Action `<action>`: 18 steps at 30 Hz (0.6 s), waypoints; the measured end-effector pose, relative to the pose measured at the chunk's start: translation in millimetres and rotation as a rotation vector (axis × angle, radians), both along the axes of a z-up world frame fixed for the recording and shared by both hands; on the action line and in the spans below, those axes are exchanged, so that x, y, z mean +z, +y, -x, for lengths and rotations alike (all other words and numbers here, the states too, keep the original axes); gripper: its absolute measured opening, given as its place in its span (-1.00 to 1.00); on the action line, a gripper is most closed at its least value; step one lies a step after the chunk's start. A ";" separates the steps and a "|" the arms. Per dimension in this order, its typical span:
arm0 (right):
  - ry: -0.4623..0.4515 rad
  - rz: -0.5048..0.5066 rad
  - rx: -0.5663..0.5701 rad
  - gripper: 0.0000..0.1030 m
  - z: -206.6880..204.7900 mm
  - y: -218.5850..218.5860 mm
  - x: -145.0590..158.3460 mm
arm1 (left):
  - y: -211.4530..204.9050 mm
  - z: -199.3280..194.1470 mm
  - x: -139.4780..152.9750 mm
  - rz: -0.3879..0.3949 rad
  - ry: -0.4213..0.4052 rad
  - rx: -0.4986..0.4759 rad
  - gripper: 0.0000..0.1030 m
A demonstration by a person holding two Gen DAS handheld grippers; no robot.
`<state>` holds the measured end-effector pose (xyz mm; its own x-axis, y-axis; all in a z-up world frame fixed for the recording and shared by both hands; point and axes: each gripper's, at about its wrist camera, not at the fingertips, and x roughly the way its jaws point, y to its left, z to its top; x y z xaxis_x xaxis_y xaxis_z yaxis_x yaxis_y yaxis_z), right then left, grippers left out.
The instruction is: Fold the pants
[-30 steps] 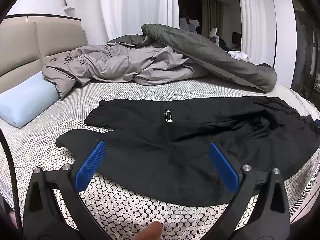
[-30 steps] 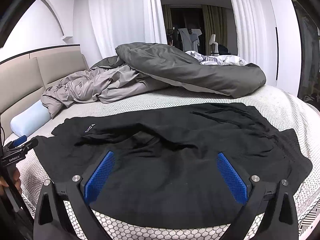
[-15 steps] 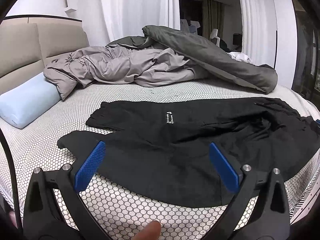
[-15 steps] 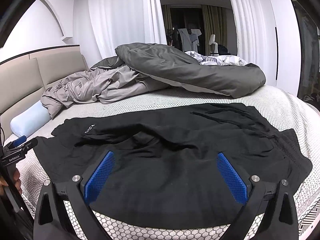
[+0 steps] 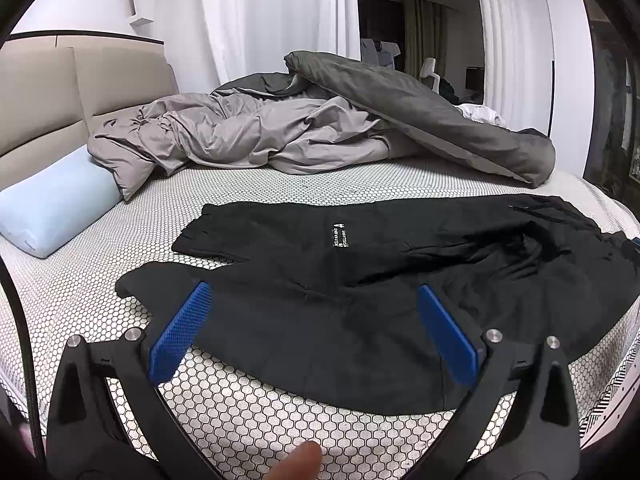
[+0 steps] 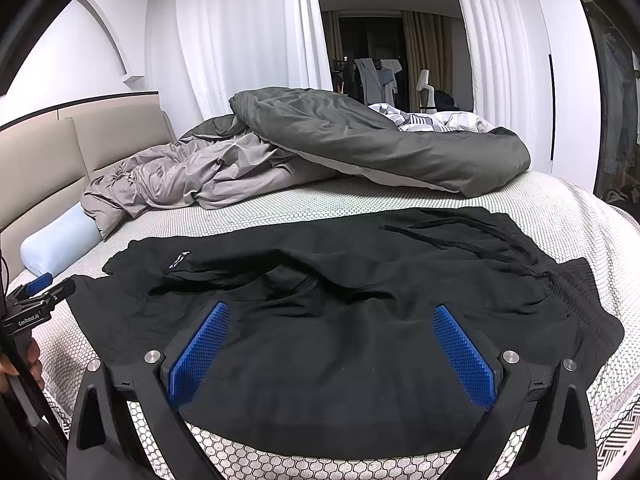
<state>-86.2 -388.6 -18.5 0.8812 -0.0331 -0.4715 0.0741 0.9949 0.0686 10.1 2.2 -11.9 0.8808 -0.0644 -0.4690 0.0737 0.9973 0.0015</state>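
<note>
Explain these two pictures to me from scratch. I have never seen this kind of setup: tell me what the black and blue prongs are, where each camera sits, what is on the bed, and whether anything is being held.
There is no robot here. A person holds a hand-operated gripper in each hand, and each one carries a wide-angle camera looking forward along its two fingers. The blue-padded prongs at the bottom of each picture are those fingers.

One picture is from the left gripper, the other from the right gripper. Both stand wide open above the bed and hold nothing.

On the honeycomb-patterned mattress lie black pants, spread out and not yet folded; a small white label shows on them. Behind are a crumpled grey duvet and a pale blue pillow by the headboard.

At the left edge of the right view you can glimpse the other gripper and the person's hand.
</note>
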 end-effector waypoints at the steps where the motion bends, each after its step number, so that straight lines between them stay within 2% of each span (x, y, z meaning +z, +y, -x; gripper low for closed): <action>1: 0.001 0.001 0.000 1.00 0.0 -0.2 0.1 | 0.6 0.0 0.0 -0.001 0.000 -0.001 0.98; 18: -0.008 -0.012 -0.012 1.00 3.2 -6.9 2.9 | 2.3 -1.5 -0.5 -0.004 -0.002 0.007 0.98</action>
